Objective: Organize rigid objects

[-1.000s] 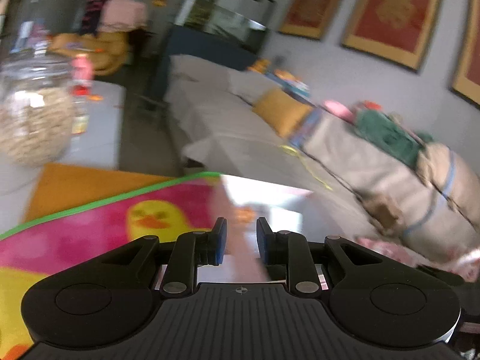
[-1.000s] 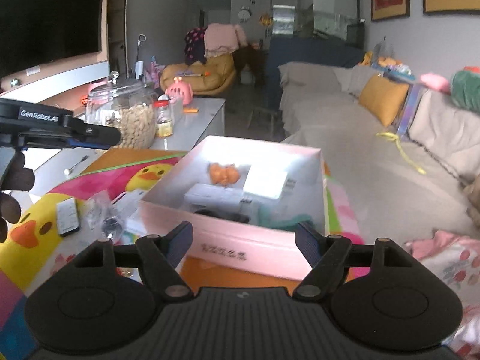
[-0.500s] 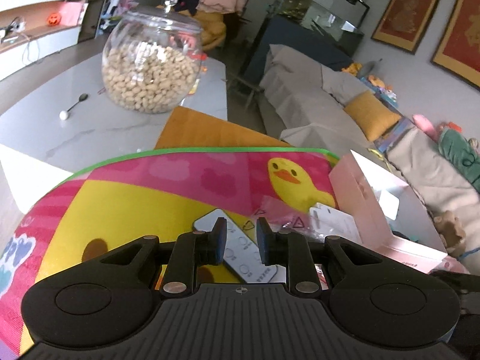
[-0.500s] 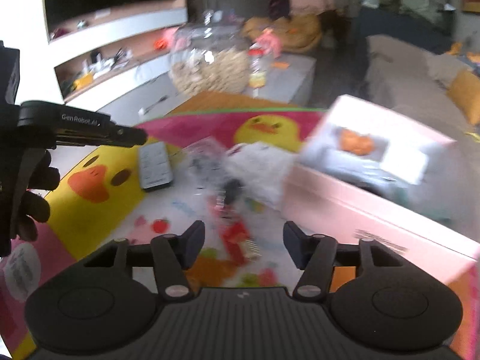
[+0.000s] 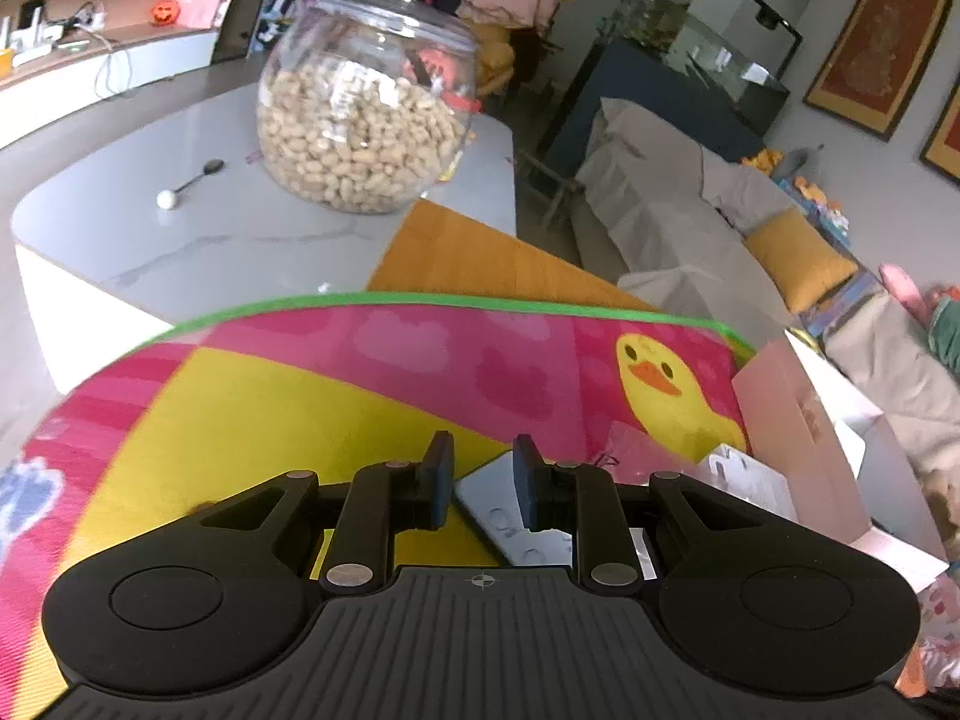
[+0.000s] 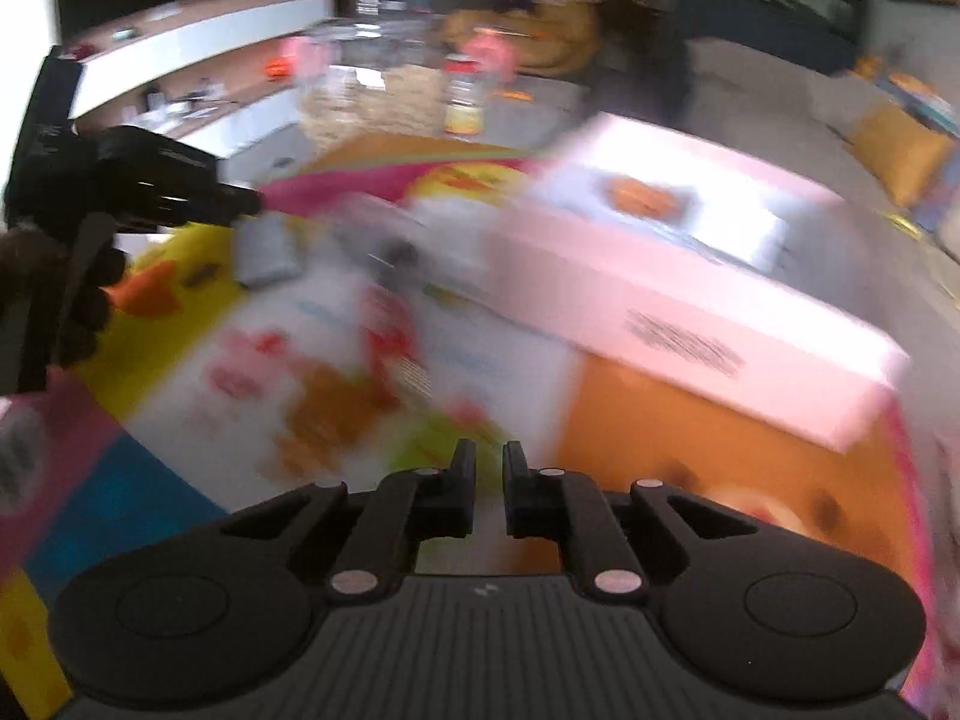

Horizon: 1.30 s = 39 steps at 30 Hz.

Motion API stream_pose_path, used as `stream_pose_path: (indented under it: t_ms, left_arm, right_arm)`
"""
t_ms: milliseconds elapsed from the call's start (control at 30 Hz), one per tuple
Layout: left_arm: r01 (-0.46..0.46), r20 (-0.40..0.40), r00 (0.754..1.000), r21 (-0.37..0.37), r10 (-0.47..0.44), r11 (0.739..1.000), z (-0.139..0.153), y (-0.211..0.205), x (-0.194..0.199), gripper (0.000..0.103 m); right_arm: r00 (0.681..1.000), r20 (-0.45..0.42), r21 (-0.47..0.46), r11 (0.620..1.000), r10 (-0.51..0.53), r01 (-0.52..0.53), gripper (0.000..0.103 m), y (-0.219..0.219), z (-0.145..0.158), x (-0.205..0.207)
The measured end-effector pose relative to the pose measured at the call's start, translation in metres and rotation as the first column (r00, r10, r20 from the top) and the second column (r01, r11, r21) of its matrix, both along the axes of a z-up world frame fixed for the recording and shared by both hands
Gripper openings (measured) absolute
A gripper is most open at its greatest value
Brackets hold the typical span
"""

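Note:
A pale remote control [image 5: 510, 516] lies flat on the colourful duck mat [image 5: 336, 396]. My left gripper [image 5: 478, 468] hangs just above its near end with the jaws a narrow gap apart, holding nothing. In the blurred right wrist view the remote [image 6: 264, 252] lies on the mat at the left, with the left gripper [image 6: 240, 204] over it. A pink open box [image 6: 690, 276] holding several items stands at the right; it also shows in the left wrist view [image 5: 798, 444]. My right gripper [image 6: 483, 468] is shut and empty above the mat.
A big glass jar of peanuts [image 5: 366, 102] and a spoon [image 5: 189, 183] stand on the grey table [image 5: 120, 228] beyond the mat. White packets [image 5: 750, 486] lie beside the box. A covered sofa [image 5: 720, 228] runs along the right.
My left gripper swung from the box side to over the remote and sank toward it. My right gripper closed from wide open and moved back from the box, over the mat.

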<state>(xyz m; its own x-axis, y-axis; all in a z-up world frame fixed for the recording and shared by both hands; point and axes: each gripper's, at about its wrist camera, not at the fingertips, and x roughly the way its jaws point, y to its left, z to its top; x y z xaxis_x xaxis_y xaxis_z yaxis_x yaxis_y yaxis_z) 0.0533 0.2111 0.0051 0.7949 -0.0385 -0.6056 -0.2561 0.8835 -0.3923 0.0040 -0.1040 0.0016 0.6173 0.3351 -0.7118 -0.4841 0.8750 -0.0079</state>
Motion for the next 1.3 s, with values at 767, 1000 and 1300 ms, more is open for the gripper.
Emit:
stream_pose_path:
  t_ms: [767,1000,1300]
  left_arm:
    - [0.377,-0.004,0.923,0.198,-0.384,0.905,0.047,-0.110,0.045,0.024]
    - [0.487,-0.097,0.873,0.229,-0.478,0.843,0.025,-0.101,0.024,0.024]
    - [0.387,-0.093,0.921,0.322,-0.378,0.864,0.038,-0.067,-0.033,0.024]
  right_arm:
    - [0.991,-0.031,0.050,0.990,0.131,-0.129,0.043,0.039,0.010,0.027]
    - [0.983,-0.054,0.020,0.985,0.175,-0.174,0.023,0.067,0.005,0.031]
    - [0.999,-0.007,0.007,0.999,0.037,-0.037,0.023,-0.002,0.006,-0.012]
